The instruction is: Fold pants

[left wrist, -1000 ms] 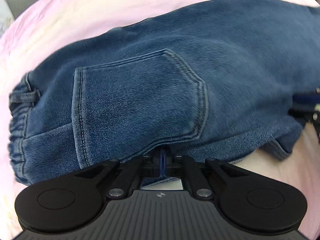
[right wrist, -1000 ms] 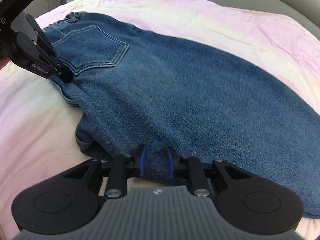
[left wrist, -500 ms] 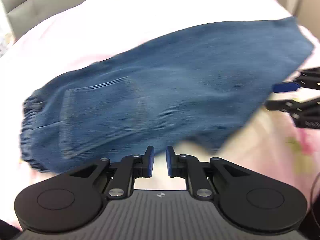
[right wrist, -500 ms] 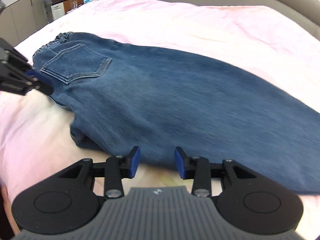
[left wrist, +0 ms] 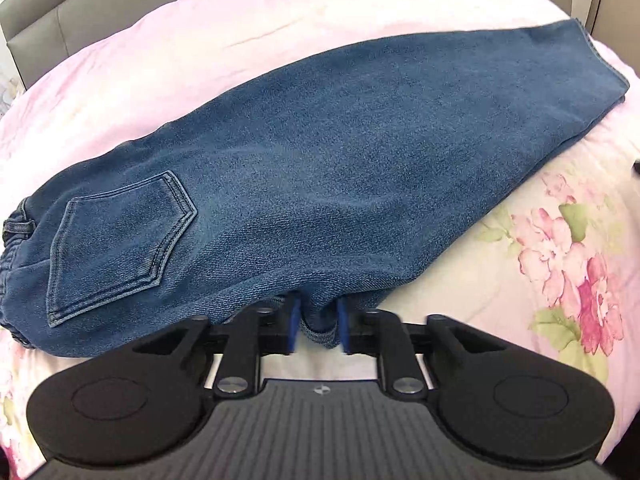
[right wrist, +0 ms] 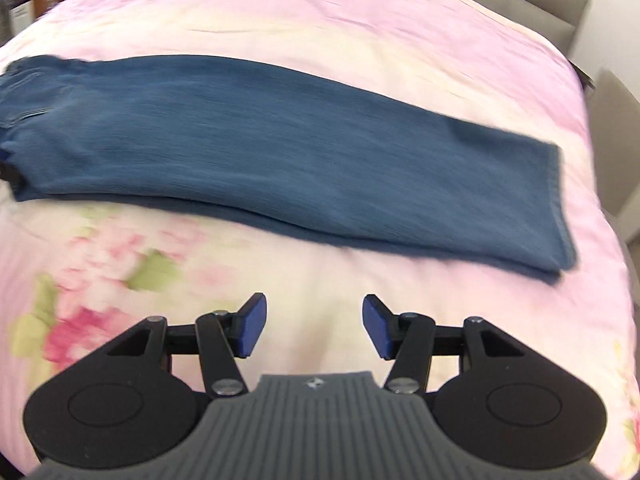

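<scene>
While the pants (left wrist: 340,168) are lying flat on the bed (left wrist: 200,40), their long axis is running from about 8 o'clock to 2 o'clock in the left wrist view, with the elastic waistband (left wrist: 12,240) sitting at the 8 o'clock end and the leg hem (left wrist: 600,64) pointing toward 2 o'clock. A back pocket (left wrist: 120,248) is facing up near the waist, its point aiming toward the hem.

The left tongs (left wrist: 318,326) are standing narrowly parted at the 6 o'clock edge of the denim, and a small fold of cloth is sitting between the blue pads (left wrist: 294,328); whether the pads are pressing on it I cannot tell.

The right wrist view is showing the pants (right wrist: 280,160) blurred, stretching from 9 o'clock to 3 o'clock with the hem (right wrist: 560,208) at the 3 o'clock end. The right tongs (right wrist: 314,330) are spread wide and holding nothing, hanging over bare floral bedding (right wrist: 100,280) well apart from the near edge of the denim.

Only the left view is giving the pocket stitching and waistband gathers sharply. Only the right view is showing the whole hem edge square-on and two stacked leg layers along the lower edge. A grey headboard (left wrist: 60,12) is standing behind the bed at 10 o'clock in the left view.
</scene>
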`<state>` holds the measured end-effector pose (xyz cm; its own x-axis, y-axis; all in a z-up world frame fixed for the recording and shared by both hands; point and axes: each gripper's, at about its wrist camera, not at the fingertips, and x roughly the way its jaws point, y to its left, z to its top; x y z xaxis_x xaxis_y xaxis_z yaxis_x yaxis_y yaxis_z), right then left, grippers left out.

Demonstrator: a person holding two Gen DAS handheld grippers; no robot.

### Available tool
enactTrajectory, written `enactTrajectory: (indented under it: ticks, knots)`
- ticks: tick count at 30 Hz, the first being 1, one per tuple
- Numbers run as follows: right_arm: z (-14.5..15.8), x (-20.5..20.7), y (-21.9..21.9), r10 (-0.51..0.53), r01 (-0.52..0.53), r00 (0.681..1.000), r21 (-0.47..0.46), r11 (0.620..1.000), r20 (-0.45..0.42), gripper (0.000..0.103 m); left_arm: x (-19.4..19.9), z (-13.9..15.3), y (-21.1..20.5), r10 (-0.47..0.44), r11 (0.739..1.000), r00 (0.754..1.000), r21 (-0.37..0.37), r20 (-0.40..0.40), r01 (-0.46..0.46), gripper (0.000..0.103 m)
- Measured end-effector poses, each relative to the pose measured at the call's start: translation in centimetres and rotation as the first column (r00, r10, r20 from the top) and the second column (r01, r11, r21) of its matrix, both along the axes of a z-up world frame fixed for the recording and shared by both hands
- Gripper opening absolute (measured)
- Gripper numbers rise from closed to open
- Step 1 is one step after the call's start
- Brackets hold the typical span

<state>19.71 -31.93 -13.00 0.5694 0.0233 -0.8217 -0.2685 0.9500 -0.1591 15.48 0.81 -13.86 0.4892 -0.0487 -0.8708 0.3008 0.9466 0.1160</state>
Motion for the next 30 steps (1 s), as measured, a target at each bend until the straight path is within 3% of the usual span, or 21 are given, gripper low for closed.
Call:
enactTrajectory:
  ticks: [4, 11, 17, 21, 24, 27, 29, 30]
  knots:
    - [0.2, 1.9, -7.3, -0.194, 0.195, 0.981, 0.059, 0.979, -0.010, 0.048, 0.4, -0.3, -0.3, 0.032, 0.998, 0.997, 0.050, -0.067, -0.029, 0.009]
    - [1.1, 5.6, -17.4, -0.474, 0.455, 0.881, 0.268, 0.849, 0.005, 0.047, 1.6, -1.6, -1.9, 0.054, 0.994, 0.985, 0.098, -0.164, -0.038, 0.009]
    - [-1.5, 8.9, -22.5, -0.625, 0.589, 0.770, 0.525, 0.615, -0.132, 0.047, 1.6, -2.1, -2.5, 0.077, 0.987, 0.976, 0.152, -0.205, -0.046, 0.008]
    - [-5.1, 10.3, -24.8, -0.680, 0.658, 0.683, 0.631, 0.411, -0.269, 0.048, 1.8, -2.4, -2.2, 0.105, 0.986, 0.966, 0.152, -0.237, -0.070, 0.005]
    - [-7.4, 10.5, -25.9, -0.691, 0.656, 0.643, 0.703, 0.275, -0.330, 0.047, 2.2, -3.6, -1.6, 0.155, 0.978, 0.948, 0.180, -0.276, -0.107, 0.000]
    - [-8.8, 10.6, -26.2, -0.706, 0.636, 0.624, 0.743, 0.209, -0.336, 0.039, 2.2, -4.0, -1.4, 0.169, 0.976, 0.947, 0.184, -0.274, -0.121, 0.000]
    - [-8.9, 10.6, -26.1, -0.716, 0.632, 0.618, 0.746, 0.209, -0.323, 0.032, 2.2, -3.9, -1.9, 0.152, 0.974, 0.951, 0.205, -0.270, -0.097, 0.000]
    - [-8.5, 10.6, -25.9, -0.717, 0.624, 0.627, 0.747, 0.230, -0.303, 0.025, 2.0, -3.7, -2.1, 0.140, 0.973, 0.953, 0.215, -0.268, -0.082, 0.000]
